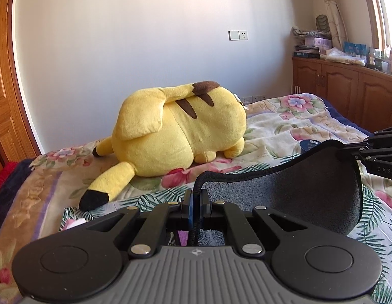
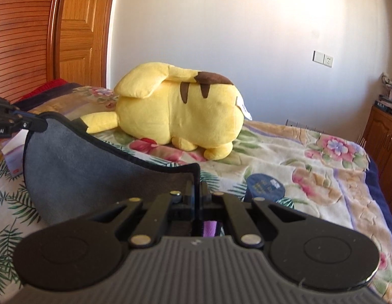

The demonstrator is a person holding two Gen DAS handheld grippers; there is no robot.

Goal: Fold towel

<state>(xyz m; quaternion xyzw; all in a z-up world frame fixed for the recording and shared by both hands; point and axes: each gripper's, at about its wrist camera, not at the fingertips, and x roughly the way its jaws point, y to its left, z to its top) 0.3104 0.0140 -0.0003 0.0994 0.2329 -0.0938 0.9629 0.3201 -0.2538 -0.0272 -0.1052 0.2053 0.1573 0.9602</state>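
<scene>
A dark grey towel point(image 1: 297, 185) with a black stitched hem hangs between my two grippers above the bed. My left gripper point(image 1: 196, 197) is shut on one top corner of it. My right gripper point(image 2: 197, 190) is shut on the other top corner; the towel point(image 2: 94, 167) sags to its left. In the left wrist view the right gripper point(image 1: 348, 153) shows at the right edge, pinching the towel. In the right wrist view the left gripper point(image 2: 36, 124) shows at the left edge, pinching it.
A large yellow plush toy point(image 1: 180, 131) lies on the floral bedspread point(image 1: 284, 126) just beyond the towel. A dark blue round object point(image 2: 265, 186) lies on the bed near the right gripper. A white packet point(image 2: 13, 152) lies at left. Wooden cabinets point(image 1: 348, 88) stand along the right wall.
</scene>
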